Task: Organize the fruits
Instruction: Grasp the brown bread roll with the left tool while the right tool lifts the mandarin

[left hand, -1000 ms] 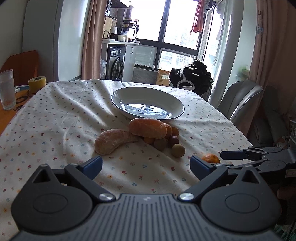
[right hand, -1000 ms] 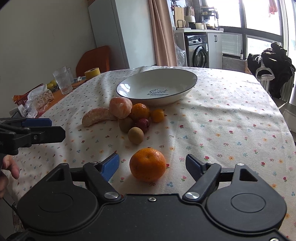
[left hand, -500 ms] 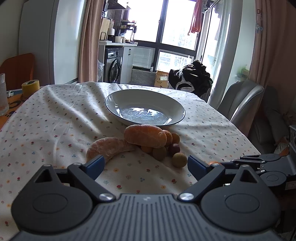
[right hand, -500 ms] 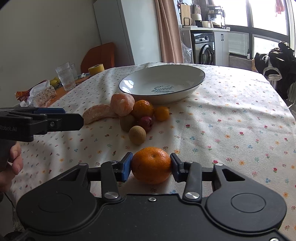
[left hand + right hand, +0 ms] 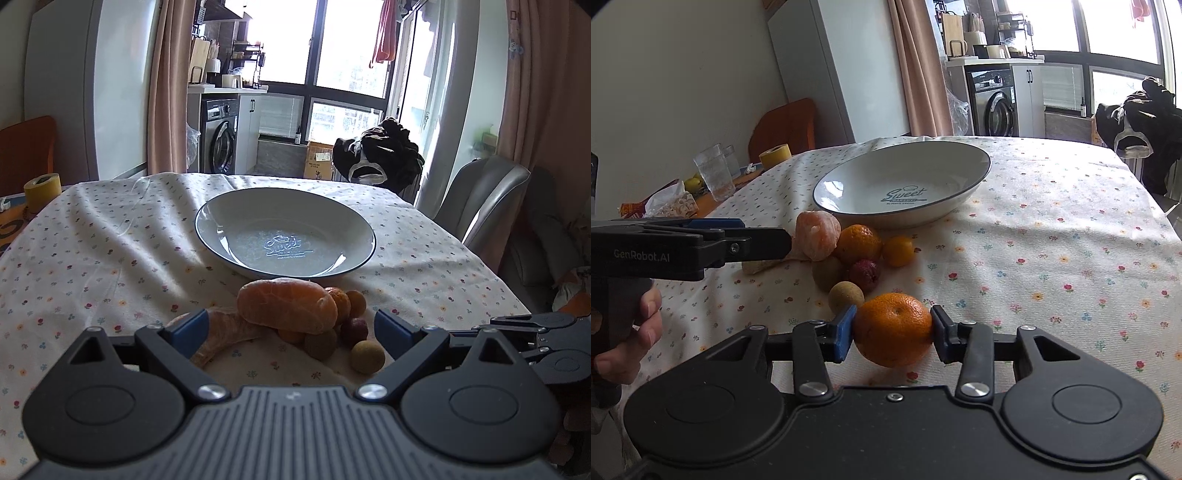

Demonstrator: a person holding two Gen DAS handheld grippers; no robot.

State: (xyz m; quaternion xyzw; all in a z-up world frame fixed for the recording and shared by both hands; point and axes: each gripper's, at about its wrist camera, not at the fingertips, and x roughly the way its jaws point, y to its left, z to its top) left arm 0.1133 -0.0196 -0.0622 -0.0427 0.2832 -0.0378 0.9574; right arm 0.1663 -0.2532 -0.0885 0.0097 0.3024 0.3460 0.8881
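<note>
Where the flowered tablecloth (image 5: 1052, 236) covers the table, with washing machine (image 5: 993, 107) and bright windows behind: white plate (image 5: 905, 184) in frame centre. Right gripper (image 5: 893, 334) clamped on mandarin (image 5: 893, 334), low in frame centre, slightly above the cloth. Left gripper (image 5: 291, 325) wide apart, holding nothing, fruit pile (image 5: 303, 317) between and just beyond the fingers.

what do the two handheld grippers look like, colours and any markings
Both are matte black plastic with blue finger pads and silver pivot bolts. The left gripper has a ribbed grey top and white GenRobot.AI lettering on its side; the right gripper has a smooth black top. No cables or sleeves show.
</note>
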